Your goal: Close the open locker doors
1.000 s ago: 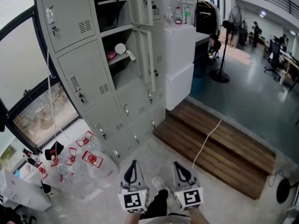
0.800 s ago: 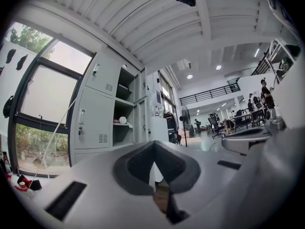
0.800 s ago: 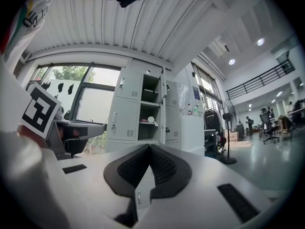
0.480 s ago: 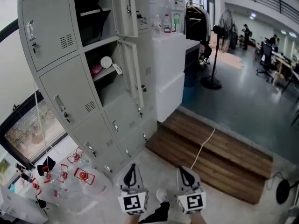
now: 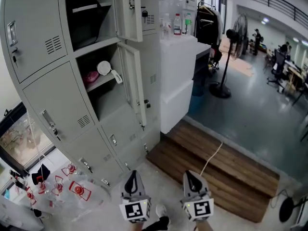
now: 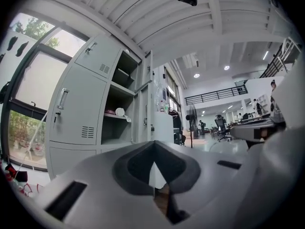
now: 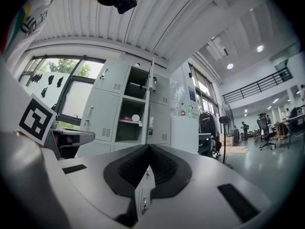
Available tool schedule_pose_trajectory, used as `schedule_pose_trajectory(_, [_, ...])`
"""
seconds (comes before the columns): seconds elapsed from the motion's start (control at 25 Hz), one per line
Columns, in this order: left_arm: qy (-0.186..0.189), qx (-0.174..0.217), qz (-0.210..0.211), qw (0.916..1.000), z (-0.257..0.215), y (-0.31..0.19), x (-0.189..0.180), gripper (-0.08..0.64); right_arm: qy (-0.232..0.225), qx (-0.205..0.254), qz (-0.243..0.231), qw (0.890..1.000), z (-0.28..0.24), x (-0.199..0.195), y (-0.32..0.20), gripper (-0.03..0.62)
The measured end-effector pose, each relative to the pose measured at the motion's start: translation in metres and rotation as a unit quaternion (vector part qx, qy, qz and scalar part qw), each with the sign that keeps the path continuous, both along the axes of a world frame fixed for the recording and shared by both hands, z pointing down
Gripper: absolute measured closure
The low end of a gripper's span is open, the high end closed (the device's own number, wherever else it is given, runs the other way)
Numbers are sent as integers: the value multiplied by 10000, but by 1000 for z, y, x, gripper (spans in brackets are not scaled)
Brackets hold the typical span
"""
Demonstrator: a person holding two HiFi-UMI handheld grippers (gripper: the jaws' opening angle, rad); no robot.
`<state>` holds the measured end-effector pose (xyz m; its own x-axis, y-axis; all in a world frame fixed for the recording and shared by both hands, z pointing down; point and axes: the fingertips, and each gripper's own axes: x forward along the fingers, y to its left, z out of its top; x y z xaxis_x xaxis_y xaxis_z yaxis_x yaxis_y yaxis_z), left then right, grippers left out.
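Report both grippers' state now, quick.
Left gripper: closed, holding nothing.
Right gripper: closed, holding nothing.

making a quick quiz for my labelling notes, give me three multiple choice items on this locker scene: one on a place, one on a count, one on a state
1. Where is the pink object?
A) in the top open compartment
B) on the shelf of the lower open compartment
C) on the floor

2. How many locker doors stand open?
A) one
B) two
C) four

3. The left tool is:
A) shut and empty
B) shut on a door handle
C) wide open

Key:
1 B: it lies beside the white round thing on that shelf.
2 B: the upper door and the lower door are swung out.
3 A: its jaws meet with nothing between them.
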<state>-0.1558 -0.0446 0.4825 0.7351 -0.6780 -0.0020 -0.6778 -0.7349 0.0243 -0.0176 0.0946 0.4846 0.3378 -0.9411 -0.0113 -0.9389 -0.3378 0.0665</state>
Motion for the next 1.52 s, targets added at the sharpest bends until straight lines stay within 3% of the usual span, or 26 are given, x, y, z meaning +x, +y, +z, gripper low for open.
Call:
schedule_pose_trajectory(0.36, [84, -71, -713, 9974, 4, -94, 25, 555, 197, 46, -637, 9978, -15, 43, -98, 588])
schedule_pose_trajectory(0.84, [10, -129, -1293, 9915, 6, -127, 4, 555, 184, 298, -961, 9948, -26, 60, -154, 588])
schedule_pose_trajectory(1.16, [7, -155, -2220, 9749, 1, -134, -20, 555, 260, 247, -1796, 9831, -36, 64, -197, 588])
schedule_pose_trajectory(1.52, [10, -98, -3102, 9506, -10, -127, -8, 555, 234, 280, -2739, 9611, -43, 82, -231, 588])
